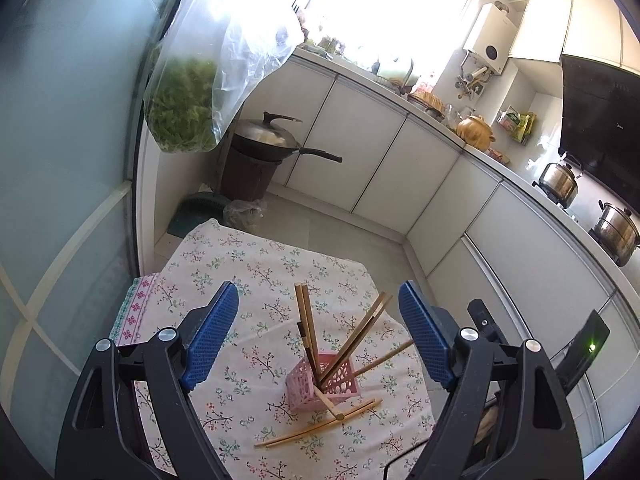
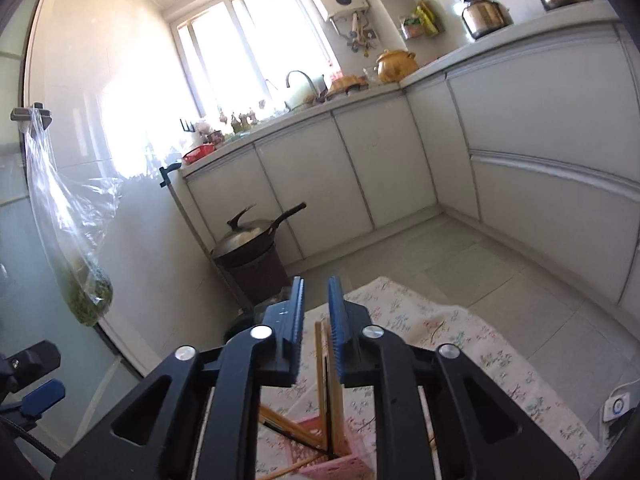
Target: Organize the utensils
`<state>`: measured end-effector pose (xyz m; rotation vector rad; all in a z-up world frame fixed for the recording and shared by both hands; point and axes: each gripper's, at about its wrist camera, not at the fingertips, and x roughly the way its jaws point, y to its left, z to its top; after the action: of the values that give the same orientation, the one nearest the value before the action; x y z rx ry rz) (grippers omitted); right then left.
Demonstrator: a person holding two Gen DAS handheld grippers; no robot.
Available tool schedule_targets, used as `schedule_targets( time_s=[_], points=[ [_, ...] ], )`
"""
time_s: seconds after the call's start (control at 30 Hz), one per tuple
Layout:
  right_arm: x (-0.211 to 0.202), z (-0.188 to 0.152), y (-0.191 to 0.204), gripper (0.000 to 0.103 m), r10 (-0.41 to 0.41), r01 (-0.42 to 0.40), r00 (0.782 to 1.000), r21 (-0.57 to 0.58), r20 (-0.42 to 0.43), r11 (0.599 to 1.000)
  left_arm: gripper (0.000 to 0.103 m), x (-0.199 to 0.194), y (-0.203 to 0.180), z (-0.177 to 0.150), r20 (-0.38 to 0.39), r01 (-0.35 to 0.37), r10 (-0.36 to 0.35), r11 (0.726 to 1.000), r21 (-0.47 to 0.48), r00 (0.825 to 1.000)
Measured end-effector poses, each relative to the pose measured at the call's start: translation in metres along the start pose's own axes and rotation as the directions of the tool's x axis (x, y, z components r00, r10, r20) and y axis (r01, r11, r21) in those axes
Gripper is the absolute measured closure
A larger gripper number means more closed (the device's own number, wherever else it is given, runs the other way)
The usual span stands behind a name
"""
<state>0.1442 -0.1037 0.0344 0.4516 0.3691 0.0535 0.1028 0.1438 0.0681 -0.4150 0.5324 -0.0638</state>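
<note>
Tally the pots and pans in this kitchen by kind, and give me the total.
Steel pots, on the stove: 2
Lidded wok, on the dark stand by the cabinets: 1
Golden clay pot, on the counter: 1
Total: 4

A wok (image 1: 266, 140) with a lid sits on a dark brown bin (image 1: 248, 176), which stands on the floor against the white cabinets (image 1: 360, 140). Left of the wok, a clear plastic bag (image 1: 188, 100) of green leaves hangs by the frosted glass door (image 1: 60, 160). Right of the wok and higher, on the counter, stand a yellow clay pot (image 1: 476, 130) and, farther right, two steel pots (image 1: 560, 184). Above the clay pot a white water heater (image 1: 490, 38) hangs beside the bright window (image 1: 380, 4).
</note>
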Motion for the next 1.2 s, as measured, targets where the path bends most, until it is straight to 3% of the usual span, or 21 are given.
schedule_targets(
  time_s=[0.1, 0.23, 0.4, 0.53, 0.67, 0.9, 1.07, 1.2],
  points=[
    [-0.016, 0.008, -0.007, 0.062, 0.004, -0.004, 1.0, 0.003, 0.006, 1.0, 0.021, 0.0, -0.001, -0.001, 0.001, 0.006, -0.006, 1.0, -0.004, 1.0],
    [-0.031, 0.013, -0.014, 0.058, -0.028, 0.027, 0.999, -0.022, -0.043, 0.999, 0.021, 0.0, -0.012, -0.005, -0.003, 0.011, -0.01, 1.0, 0.026, 1.0],
    [-0.039, 0.009, -0.016, 0.044, -0.078, 0.071, 0.992, -0.067, -0.103, 0.995, 0.018, 0.002, -0.028, -0.014, -0.003, 0.003, -0.003, 0.997, 0.083, 1.0],
    [-0.048, 0.008, -0.017, 0.039, -0.099, 0.09, 0.989, -0.087, -0.111, 0.992, 0.016, 0.004, -0.04, -0.024, -0.002, -0.015, 0.015, 0.99, 0.138, 1.0],
    [-0.057, 0.007, -0.023, 0.027, -0.116, 0.107, 0.985, -0.076, -0.126, 0.991, 0.014, 0.007, -0.049, -0.035, -0.005, -0.032, 0.034, 0.982, 0.187, 0.999],
    [-0.073, -0.002, -0.044, 0.006, -0.227, 0.215, 0.966, -0.099, -0.122, 0.971, 0.008, 0.007, -0.065, -0.052, -0.003, -0.043, 0.045, 0.965, 0.26, 0.999],
    [-0.086, -0.009, -0.061, 0.007, -0.312, 0.291, 0.942, -0.16, -0.122, 0.943, 0.007, 0.012, -0.075, -0.064, -0.031, -0.038, 0.05, 0.952, 0.303, 0.998],
    [-0.103, -0.014, -0.088, 0.007, -0.321, 0.304, 0.933, -0.12, -0.165, 0.945, 0.007, 0.018, -0.087, -0.076, -0.059, -0.028, 0.052, 0.933, 0.358, 0.997]
  ],
)
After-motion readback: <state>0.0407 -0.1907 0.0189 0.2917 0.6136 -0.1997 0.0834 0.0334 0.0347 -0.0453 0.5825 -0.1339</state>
